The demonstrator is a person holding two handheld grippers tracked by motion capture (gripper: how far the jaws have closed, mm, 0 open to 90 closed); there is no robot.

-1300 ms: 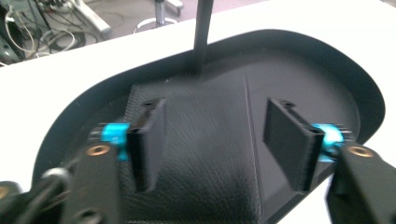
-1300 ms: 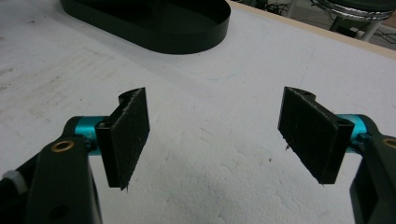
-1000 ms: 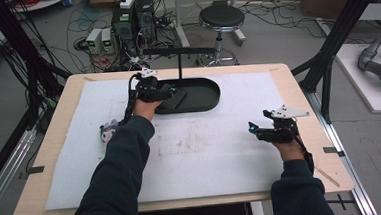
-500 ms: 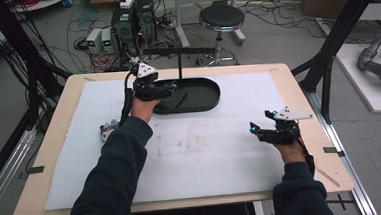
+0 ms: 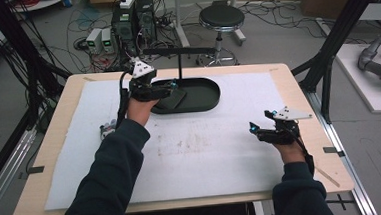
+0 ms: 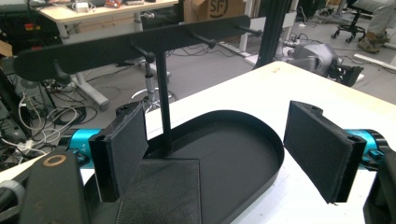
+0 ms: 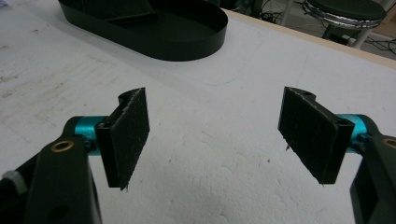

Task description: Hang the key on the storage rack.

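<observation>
While the left claw [image 5: 170, 91] is being held wide open over the left end of the black oval tray [image 5: 208, 104], a flat black pad [image 6: 163, 191] is being kept inside that tray, just below its jaws. Well apart, the right claw [image 5: 254, 129] is being held wide open and empty above the white mat [image 5: 206, 156] on the tabletop [image 5: 303, 95].

Seemingly "SF" — cardboard box [image 6: 201, 10]

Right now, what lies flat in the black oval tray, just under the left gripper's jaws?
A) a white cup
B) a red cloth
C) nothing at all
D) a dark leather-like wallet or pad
D: the left gripper view shows a flat dark wallet-like pad lying in the black tray, just below the open left gripper.
</observation>
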